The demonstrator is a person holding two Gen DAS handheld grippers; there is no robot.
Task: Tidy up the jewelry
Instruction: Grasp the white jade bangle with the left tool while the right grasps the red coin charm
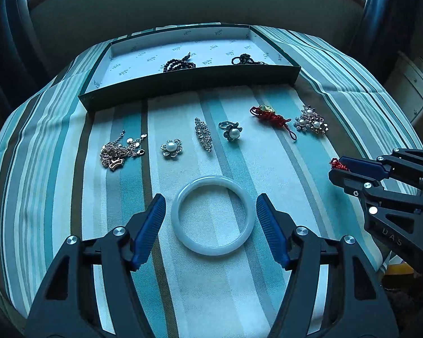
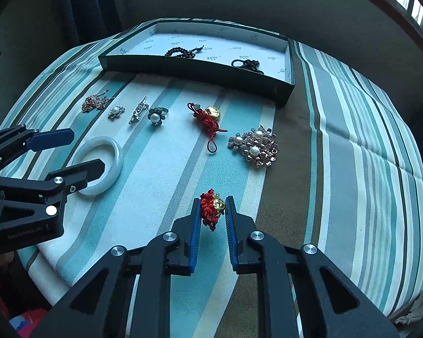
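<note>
While right gripper clenches red charm | left gripper released, straddling white bangle untouched

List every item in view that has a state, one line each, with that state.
Left gripper: open, straddling the white jade bangle.
White jade bangle: flat on the striped cloth, not gripped.
Right gripper: shut on a red knotted cord charm with gold bell.
Red knotted cord charm with gold bell: pinched between the pads.
Dark green shallow box: open, holding two dark beaded pieces.
</note>
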